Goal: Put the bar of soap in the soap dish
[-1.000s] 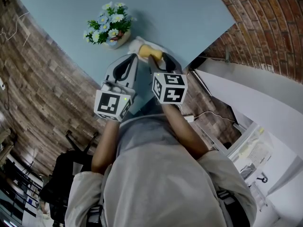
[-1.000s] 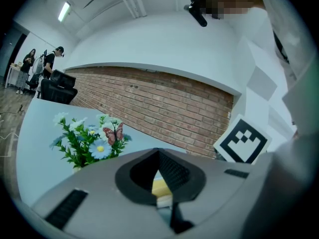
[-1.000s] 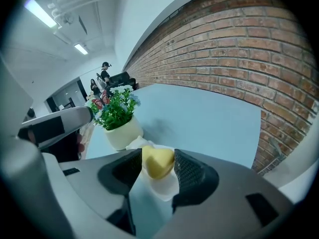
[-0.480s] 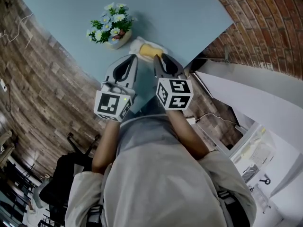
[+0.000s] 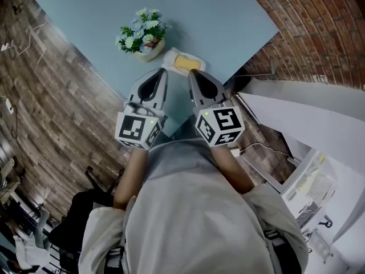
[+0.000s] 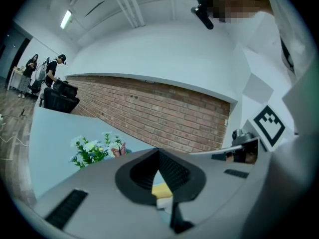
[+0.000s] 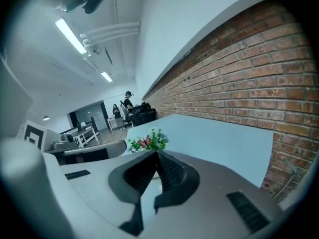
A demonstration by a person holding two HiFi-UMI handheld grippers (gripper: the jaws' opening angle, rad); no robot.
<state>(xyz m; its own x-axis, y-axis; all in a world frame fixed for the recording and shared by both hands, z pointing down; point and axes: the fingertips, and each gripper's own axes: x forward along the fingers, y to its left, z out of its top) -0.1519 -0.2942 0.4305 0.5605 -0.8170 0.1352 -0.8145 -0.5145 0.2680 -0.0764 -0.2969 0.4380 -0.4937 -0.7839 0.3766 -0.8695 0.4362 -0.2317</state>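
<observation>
The yellow bar of soap [image 5: 183, 63] lies in the white soap dish [image 5: 169, 55] on the light blue table [image 5: 228, 16], just right of the flower pot. My right gripper [image 5: 194, 73] hovers a little short of the dish; its jaws have just been closing and stand shut with nothing between them. My left gripper [image 5: 162, 72] hangs beside it, also shut and empty. In the left gripper view the soap [image 6: 162, 189] and the dish [image 6: 164, 202] show through the gap below the closed tips. In the right gripper view the jaws' tips [image 7: 157, 154] meet in front of the flowers.
A small pot of blue and white flowers [image 5: 142, 39] stands left of the dish. A brick wall [image 5: 308, 33] borders the table's far side, and wood flooring [image 5: 68, 113] lies left. People and chairs [image 6: 52, 78] are far off in the room.
My right gripper has let go of the soap, drawn back from the dish and risen, and its jaws have closed empty. The soap stays in the dish. The left gripper rose slightly.
</observation>
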